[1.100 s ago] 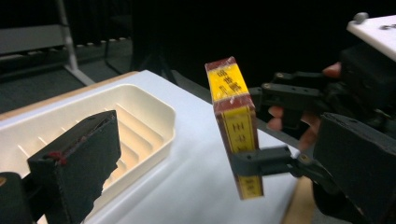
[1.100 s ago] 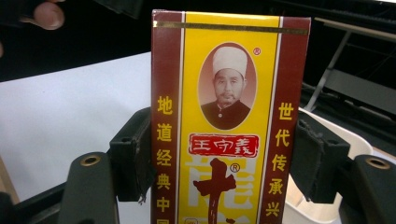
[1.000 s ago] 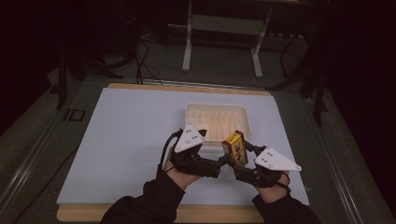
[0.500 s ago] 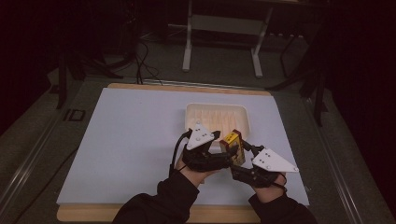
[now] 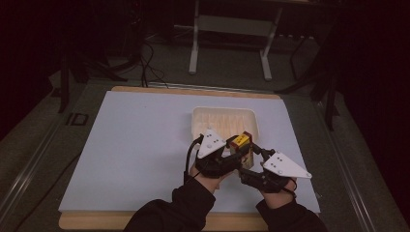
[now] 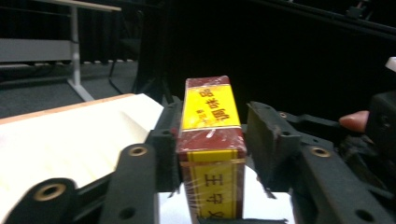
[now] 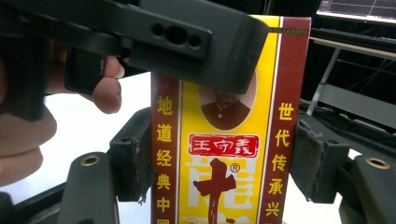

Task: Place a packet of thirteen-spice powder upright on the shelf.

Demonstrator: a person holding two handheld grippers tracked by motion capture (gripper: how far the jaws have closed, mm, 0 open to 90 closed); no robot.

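Right now the yellow-and-maroon box [image 5: 241, 146] is hanging just off the near edge of the white tray [image 5: 225, 121], raised above the desk [image 5: 130, 145] between the two grippers, with printed characters running down its faces.

Seen from the high view, the right gripper [image 5: 251, 162] is reaching toward the box from the side away from the tray. In the right gripper view its two black fingers [image 7: 133, 158] are sitting tight against the box's maroon side bands, one on each narrow edge, so the wide printed face is looking straight back along the gripper. These fingers are clenched on the box and carrying it.

The left gripper [image 5: 231, 153] is coming at the box from beside the right one, on the person's left, and crossing over its upper part. In the left gripper view the box [image 6: 212, 140] is standing upright between the fingers [image 6: 164, 144], narrow face forward. The finger on the tray side is lying flush against the box wall, while the opposite finger is standing just beside the box with a thin dark gap showing. Those jaws have just been closing in on the box, which is sitting squarely between them, but both pads are not yet pressing, so this grip is not yet clenched.

In the right gripper view the left gripper's dark body [image 7: 187, 37] is overlapping the top of the box's printed face, and a fingertip of the person's left hand [image 7: 105, 91] is curling beside it.
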